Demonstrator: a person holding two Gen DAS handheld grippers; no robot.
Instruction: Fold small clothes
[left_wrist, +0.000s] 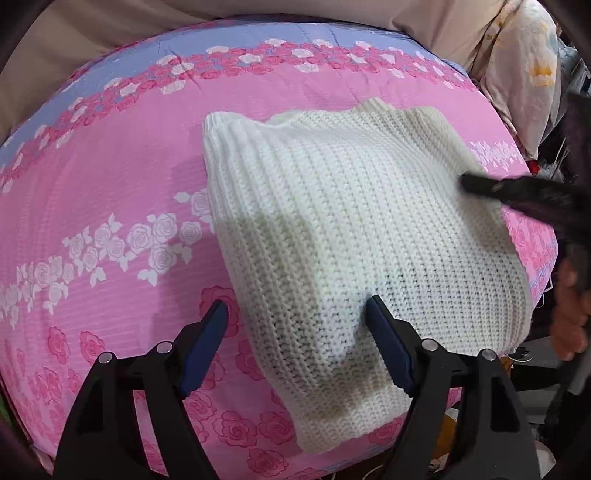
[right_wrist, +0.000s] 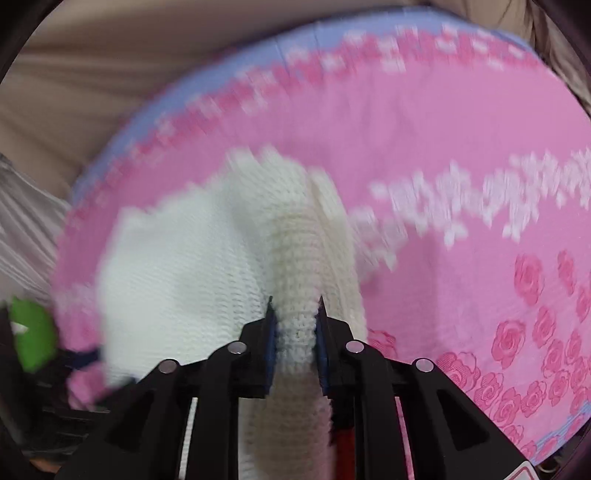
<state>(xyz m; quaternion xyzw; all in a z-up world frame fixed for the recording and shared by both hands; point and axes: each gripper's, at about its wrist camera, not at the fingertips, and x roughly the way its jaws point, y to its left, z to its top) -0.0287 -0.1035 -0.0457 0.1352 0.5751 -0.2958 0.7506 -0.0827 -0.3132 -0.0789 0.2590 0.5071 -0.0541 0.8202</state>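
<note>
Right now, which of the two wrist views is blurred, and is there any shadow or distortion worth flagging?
Left wrist view: sharp, knit rows of the white sweater crisp, a soft shadow across its lower part; the bedspread bulges with fisheye curvature. Right wrist view: heavy motion blur smears the rose print, only the right gripper and the knit fold it pinches stay clear.

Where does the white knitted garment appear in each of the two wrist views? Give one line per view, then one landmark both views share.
Left wrist view: the white knitted garment fills the centre and right, reaching down between the open left tongs.
Right wrist view: it lies left of centre, a fold pinched in the right tongs.
Shared landmark: the pink rose-print bedcover.
</note>
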